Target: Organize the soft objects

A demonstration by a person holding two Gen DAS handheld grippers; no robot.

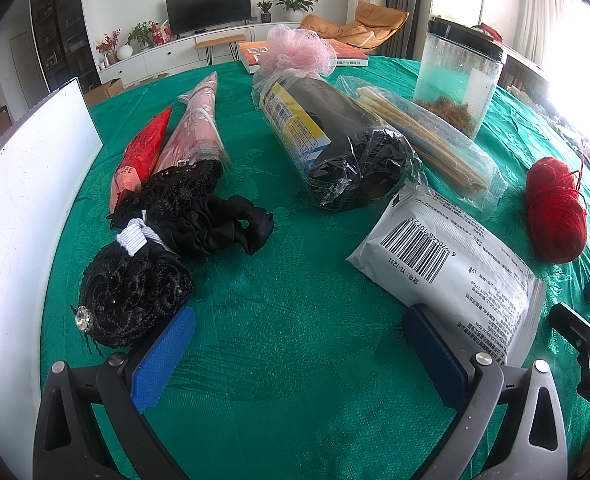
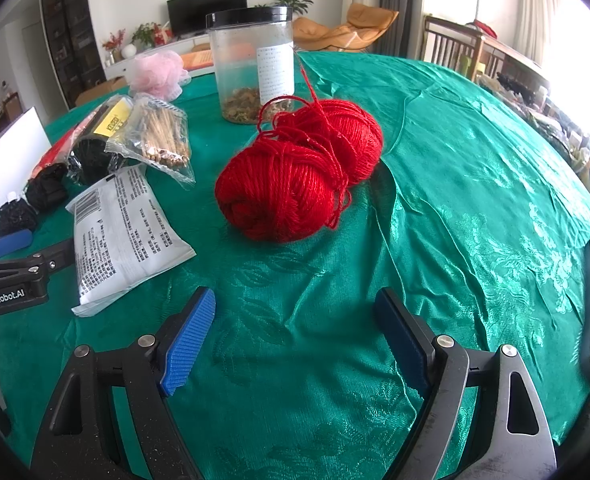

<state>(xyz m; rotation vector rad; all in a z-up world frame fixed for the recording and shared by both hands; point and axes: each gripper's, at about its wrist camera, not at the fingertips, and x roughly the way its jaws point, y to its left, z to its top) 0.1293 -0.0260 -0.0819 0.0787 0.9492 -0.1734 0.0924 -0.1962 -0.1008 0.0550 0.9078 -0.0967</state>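
Observation:
My left gripper point(image 1: 299, 320) is open and empty over the green tablecloth point(image 1: 287, 360). Ahead of it lie a black lace hair piece point(image 1: 135, 292), a black scrunchie point(image 1: 219, 224), a black roll in clear wrap point(image 1: 335, 140), a white packet with a barcode point(image 1: 455, 268) and a pink mesh puff point(image 1: 299, 50). My right gripper point(image 2: 295, 312) is open and empty, just short of a red yarn ball point(image 2: 295, 176). The yarn also shows in the left wrist view point(image 1: 555, 208). The white packet lies left of the yarn in the right wrist view point(image 2: 119, 232).
A clear jar with a black lid point(image 2: 255, 64) stands behind the yarn. A bag of wooden sticks point(image 1: 427, 140), red point(image 1: 143, 148) and pink point(image 1: 195, 124) wrapped items and a white board point(image 1: 23, 208) sit on the left. A book point(image 1: 303, 54) lies at the back.

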